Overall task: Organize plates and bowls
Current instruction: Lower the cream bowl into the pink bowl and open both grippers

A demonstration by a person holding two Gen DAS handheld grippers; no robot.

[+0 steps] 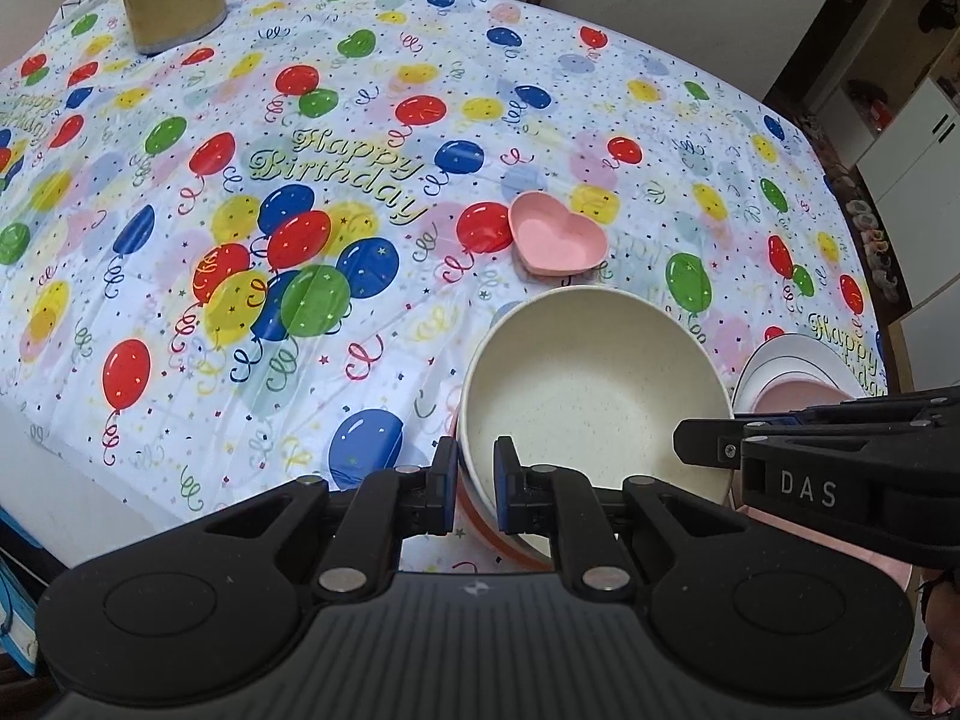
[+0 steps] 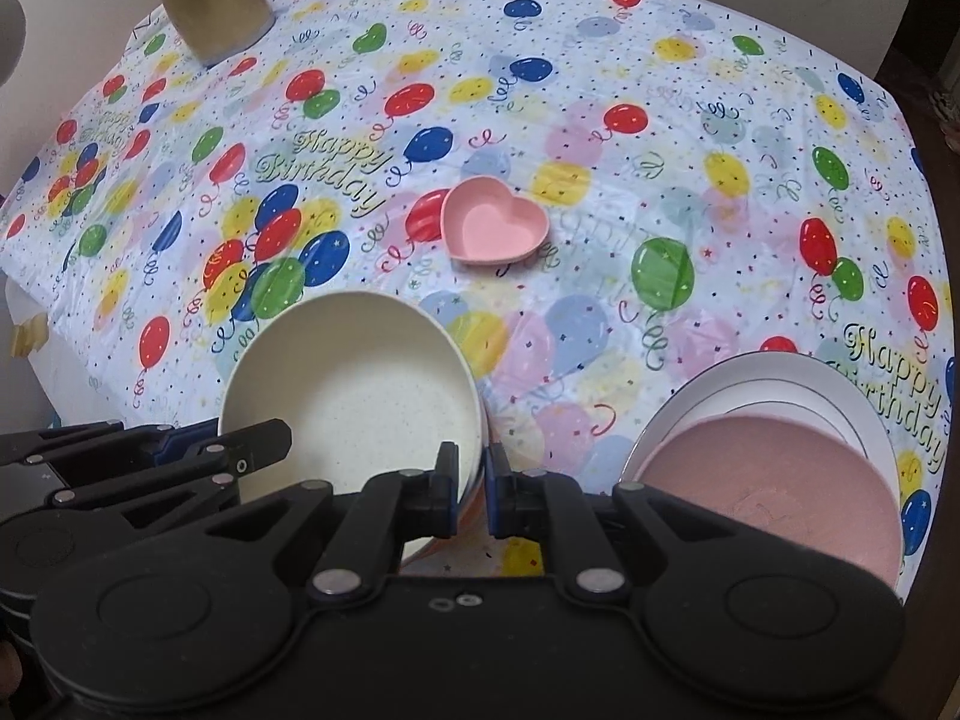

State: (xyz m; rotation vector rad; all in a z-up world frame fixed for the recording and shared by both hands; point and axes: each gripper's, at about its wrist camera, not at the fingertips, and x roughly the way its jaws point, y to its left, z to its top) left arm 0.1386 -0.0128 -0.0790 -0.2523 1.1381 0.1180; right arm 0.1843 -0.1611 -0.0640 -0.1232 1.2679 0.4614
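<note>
The cream bowl (image 1: pixel 594 378) is gripped at opposite rims by both grippers, left (image 1: pixel 474 474) and right (image 2: pixel 471 480) (jaws clenched), above the table (image 1: pixel 420 90); a level set-down is probably needed next.

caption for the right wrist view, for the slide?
Both grippers, right gripper and left gripper, clamp opposite rims of the cream bowl over the balloon tablecloth.

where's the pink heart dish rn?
The pink heart-shaped dish sits alone on the balloon tablecloth near mid-table, beyond the cream bowl held by both grippers, apart from it. In the left wrist view it lies just past the bowl's far rim.
</note>
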